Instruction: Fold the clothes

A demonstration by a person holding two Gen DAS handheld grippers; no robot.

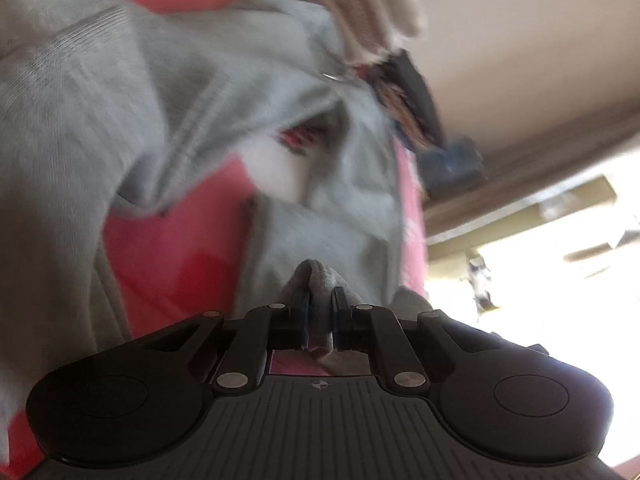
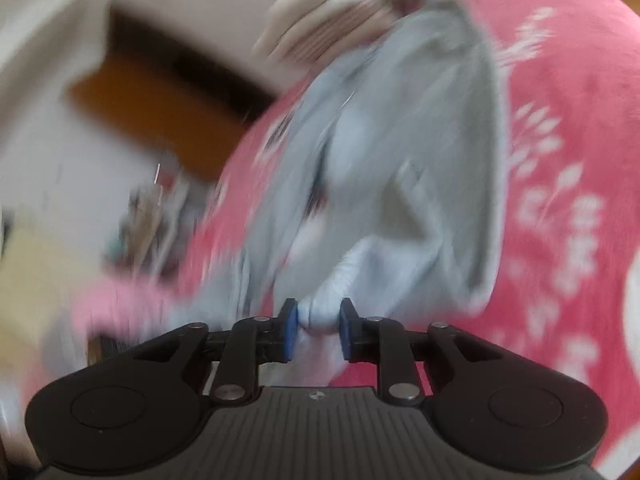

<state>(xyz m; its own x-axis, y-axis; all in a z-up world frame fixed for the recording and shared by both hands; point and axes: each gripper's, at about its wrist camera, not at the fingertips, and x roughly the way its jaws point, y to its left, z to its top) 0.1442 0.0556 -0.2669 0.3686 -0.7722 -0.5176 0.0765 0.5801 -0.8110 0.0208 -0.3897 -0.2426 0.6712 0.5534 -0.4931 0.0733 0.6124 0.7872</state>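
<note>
A grey sweatshirt [image 1: 168, 92] hangs rumpled over a pink blanket [image 1: 180, 260]. My left gripper [image 1: 320, 312] is shut on a fold of its grey fabric, which bunches up between the blue pads. In the right wrist view the same grey sweatshirt [image 2: 400, 152] stretches away over the pink blanket [image 2: 560, 160], which has a white pattern. My right gripper [image 2: 319, 322] is shut on a thick roll of the grey cloth, with its pads held apart by the bunch. Both views are blurred by motion.
A beige folded cloth [image 1: 360, 4] and dark patterned items [image 1: 408, 96] lie beyond the sweatshirt. A pale wall [image 1: 520, 40] and a bright window area [image 1: 560, 280] are at the right. In the right wrist view brown furniture [image 2: 160, 92] and clutter [image 2: 152, 216] stand left of the blanket.
</note>
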